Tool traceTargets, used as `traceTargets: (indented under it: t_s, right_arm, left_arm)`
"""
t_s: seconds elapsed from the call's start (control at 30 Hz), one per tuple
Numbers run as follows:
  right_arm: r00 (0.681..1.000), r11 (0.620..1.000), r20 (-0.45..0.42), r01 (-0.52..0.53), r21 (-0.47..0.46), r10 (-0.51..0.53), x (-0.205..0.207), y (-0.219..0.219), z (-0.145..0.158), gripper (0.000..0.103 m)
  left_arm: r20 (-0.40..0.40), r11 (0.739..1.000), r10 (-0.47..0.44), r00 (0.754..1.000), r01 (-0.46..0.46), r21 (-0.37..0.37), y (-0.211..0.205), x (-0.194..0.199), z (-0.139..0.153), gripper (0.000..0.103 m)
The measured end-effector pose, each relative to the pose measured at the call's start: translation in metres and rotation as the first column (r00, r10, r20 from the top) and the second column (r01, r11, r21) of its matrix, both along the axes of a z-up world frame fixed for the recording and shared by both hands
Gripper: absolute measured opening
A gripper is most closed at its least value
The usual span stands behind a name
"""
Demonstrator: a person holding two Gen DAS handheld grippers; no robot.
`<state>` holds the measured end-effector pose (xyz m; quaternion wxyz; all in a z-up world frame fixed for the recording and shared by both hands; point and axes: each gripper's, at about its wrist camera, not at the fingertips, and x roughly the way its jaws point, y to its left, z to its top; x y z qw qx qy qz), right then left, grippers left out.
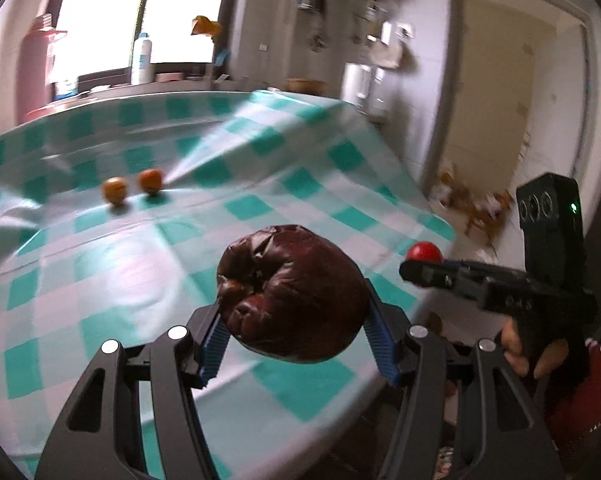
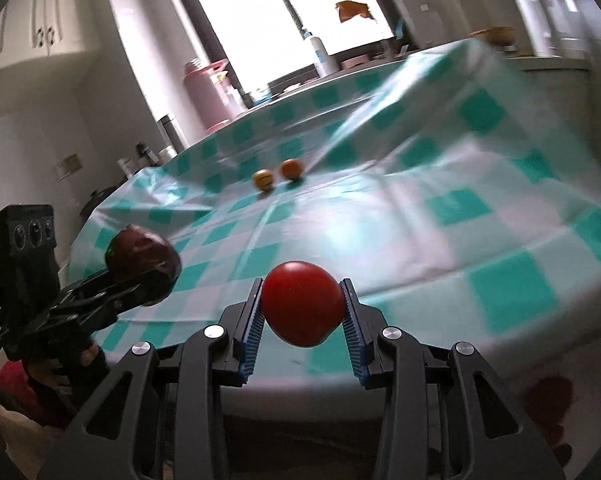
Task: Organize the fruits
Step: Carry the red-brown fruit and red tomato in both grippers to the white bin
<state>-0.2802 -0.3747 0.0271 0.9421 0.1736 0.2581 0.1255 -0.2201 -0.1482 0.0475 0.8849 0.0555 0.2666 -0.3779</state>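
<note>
Over the near edge of the table (image 2: 512,276), two grippers each hold a fruit up in the air. The table has a green and white checked cloth on it.

The left gripper (image 1: 292,324) has its two fingers partway apart, with the blue pads (image 1: 214,346) pressed on both sides of a big, dark red, wrinkly fruit (image 1: 290,294). The fruit fills the gap between the fingers and does not touch the cloth.

The right gripper (image 2: 302,314) has its fingers close together. They squeeze a small, smooth red fruit (image 2: 300,304) between the blue pads. This fruit is also off the table.

From the left camera, the right gripper shows at the right side, past the table edge, with a hand (image 1: 516,350) around its handle and the red fruit at its tip.

Far back on the cloth sit two small orange fruits (image 2: 278,174), just beside each other. A fold of the cloth rises right next to them. A white bottle (image 2: 320,54) stands by the bright window (image 2: 260,12) behind the table.
</note>
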Motion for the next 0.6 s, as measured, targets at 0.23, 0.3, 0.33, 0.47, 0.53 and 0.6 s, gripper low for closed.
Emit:
traceTargets:
  t_s: [0.23,0.3,0.33,0.47,0.53,0.6]
  right_arm:
    - [0.986,0.985,-0.012,0.169,-0.021,-0.169,-0.039,-0.061,-0.011,0.038]
    - [0.973,0.972,-0.035,0.228,-0.054,-0.23,-0.05,-0.078,-0.017,0.038]
    - [0.965,0.964,-0.05,0.255,-0.071,-0.259,-0.055,-0.086,-0.02,0.038]
    - [0.919,0.924,-0.136,0.349,-0.154,-0.37,-0.068,-0.114,-0.04,0.038]
    - [0.897,0.91,-0.178,0.374,-0.181,-0.404,-0.071,-0.124,-0.051,0.038]
    - [0.867,0.894,-0.237,0.394,-0.211,-0.438,-0.072,-0.135,-0.067,0.038]
  left_arm:
    - [-0.018,0.983,-0.173,0.985,0.174,0.064,-0.063,-0.014,-0.005,0.06]
    - [-0.028,0.968,-0.234,0.972,0.236,0.091,-0.085,-0.022,-0.01,0.06]
    - [-0.042,0.957,-0.268,0.962,0.271,0.103,-0.099,-0.025,-0.015,0.06]
    - [-0.086,0.919,-0.359,0.929,0.368,0.142,-0.134,-0.036,-0.031,0.06]
    - [-0.14,0.895,-0.4,0.906,0.419,0.154,-0.154,-0.037,-0.045,0.06]
    - [-0.185,0.872,-0.427,0.885,0.457,0.176,-0.172,-0.038,-0.06,0.06]
